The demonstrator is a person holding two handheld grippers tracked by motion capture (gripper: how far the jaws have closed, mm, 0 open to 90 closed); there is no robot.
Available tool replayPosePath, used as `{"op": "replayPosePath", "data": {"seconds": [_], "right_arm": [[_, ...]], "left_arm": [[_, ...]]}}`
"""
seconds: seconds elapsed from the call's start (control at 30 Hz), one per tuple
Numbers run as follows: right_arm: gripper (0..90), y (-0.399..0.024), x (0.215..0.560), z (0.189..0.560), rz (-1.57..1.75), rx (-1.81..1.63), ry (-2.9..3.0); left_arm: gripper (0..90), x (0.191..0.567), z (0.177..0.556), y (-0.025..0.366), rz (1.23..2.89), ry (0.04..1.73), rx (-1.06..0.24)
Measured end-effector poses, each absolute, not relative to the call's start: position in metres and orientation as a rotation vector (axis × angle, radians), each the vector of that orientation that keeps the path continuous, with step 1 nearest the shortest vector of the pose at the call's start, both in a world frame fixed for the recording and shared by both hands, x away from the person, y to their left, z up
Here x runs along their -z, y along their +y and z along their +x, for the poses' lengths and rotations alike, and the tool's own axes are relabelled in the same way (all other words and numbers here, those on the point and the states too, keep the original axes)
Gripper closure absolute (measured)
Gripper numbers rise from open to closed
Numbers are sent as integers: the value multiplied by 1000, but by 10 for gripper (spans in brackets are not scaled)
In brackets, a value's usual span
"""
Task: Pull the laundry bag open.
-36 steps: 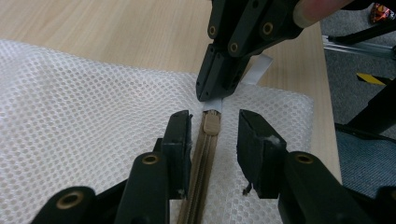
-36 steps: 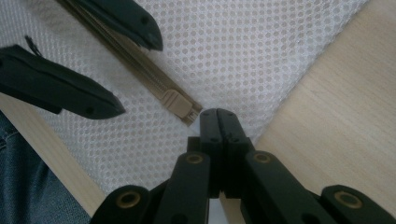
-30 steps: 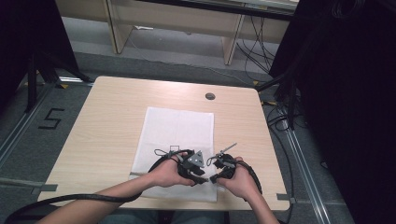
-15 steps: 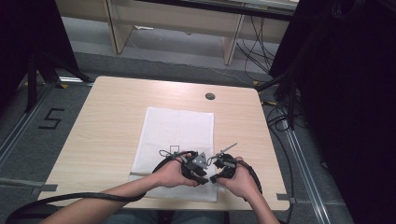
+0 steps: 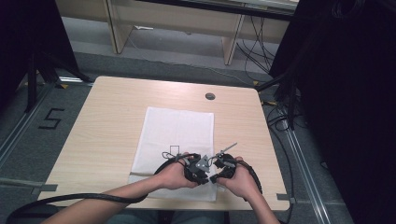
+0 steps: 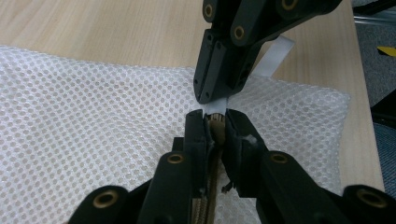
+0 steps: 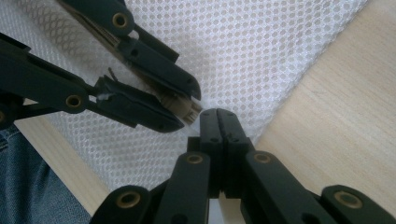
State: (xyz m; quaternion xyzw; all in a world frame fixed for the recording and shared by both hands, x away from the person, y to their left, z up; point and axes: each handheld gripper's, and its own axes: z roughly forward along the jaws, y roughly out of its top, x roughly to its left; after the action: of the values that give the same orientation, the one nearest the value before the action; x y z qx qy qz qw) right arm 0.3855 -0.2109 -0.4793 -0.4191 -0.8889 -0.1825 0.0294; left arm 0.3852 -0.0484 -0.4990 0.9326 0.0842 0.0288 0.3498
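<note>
both claws pinch at the near edge of a white mesh bag

the left claw [image 6: 215, 122], just closed, grips the bag's tan zipper end [image 6: 215, 119]; the right claw [image 7: 218, 122], fully shut, clamps a white tab [image 6: 273, 58]; mesh bag [image 5: 175, 140] lies flat on the tabletop [image 5: 112, 116]

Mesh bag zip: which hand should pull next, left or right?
Right, probably: the right tool is shut on the white tab, while the left tool has just closed on the tan zipper, anchoring it.
</note>
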Motion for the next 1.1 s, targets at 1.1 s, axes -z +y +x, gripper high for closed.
{"op": "replayPosePath", "data": {"seconds": [1.1], "right_arm": [[900, -212, 479, 386, -1312, 572, -2708]], "left_arm": [[810, 497, 390, -51, 2424, 176, -51]]}}
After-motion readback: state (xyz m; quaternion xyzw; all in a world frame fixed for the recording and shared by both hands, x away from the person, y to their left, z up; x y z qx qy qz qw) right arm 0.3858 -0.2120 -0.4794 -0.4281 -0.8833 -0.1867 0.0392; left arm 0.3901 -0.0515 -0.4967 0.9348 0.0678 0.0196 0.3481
